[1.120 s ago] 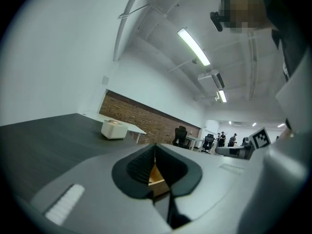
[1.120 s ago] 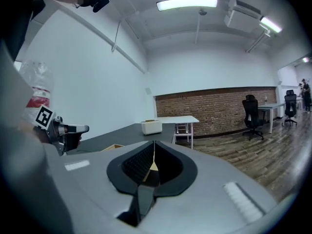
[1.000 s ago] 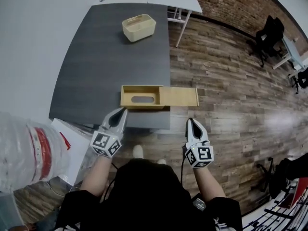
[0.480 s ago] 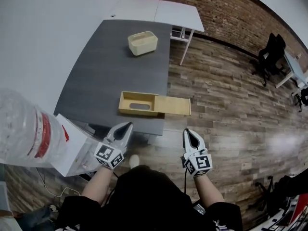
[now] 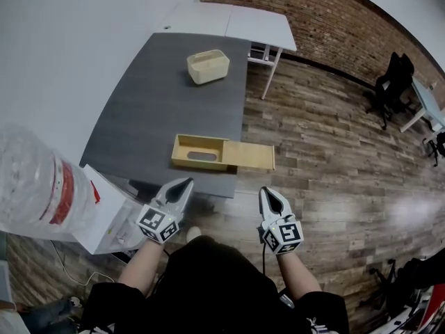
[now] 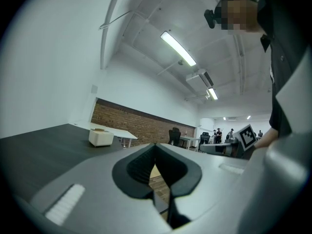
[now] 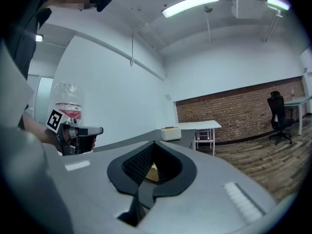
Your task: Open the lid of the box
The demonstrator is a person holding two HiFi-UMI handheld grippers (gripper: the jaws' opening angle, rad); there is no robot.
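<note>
A light wooden box (image 5: 199, 152) lies near the front edge of the dark grey table (image 5: 160, 96). Its flat lid (image 5: 252, 156) is slid out to the right and juts past the table's edge over the floor. The box's inside shows, with an oval slot in it. My left gripper (image 5: 187, 182) hovers shut and empty just off the table's front edge, short of the box. My right gripper (image 5: 265, 191) is also shut and empty, over the floor below the lid. In the left gripper view the jaws (image 6: 156, 146) meet at the tips.
A cream basket (image 5: 208, 66) stands far back on the table. A white table (image 5: 236, 21) is behind it. A big water bottle (image 5: 35, 186) and a white carton (image 5: 104, 218) are at my left. Office chairs (image 5: 393, 82) stand on the wooden floor at the right.
Both grippers have drawn back from the box toward my body, and the table now sits farther away in the view. The lid stays slid out.
</note>
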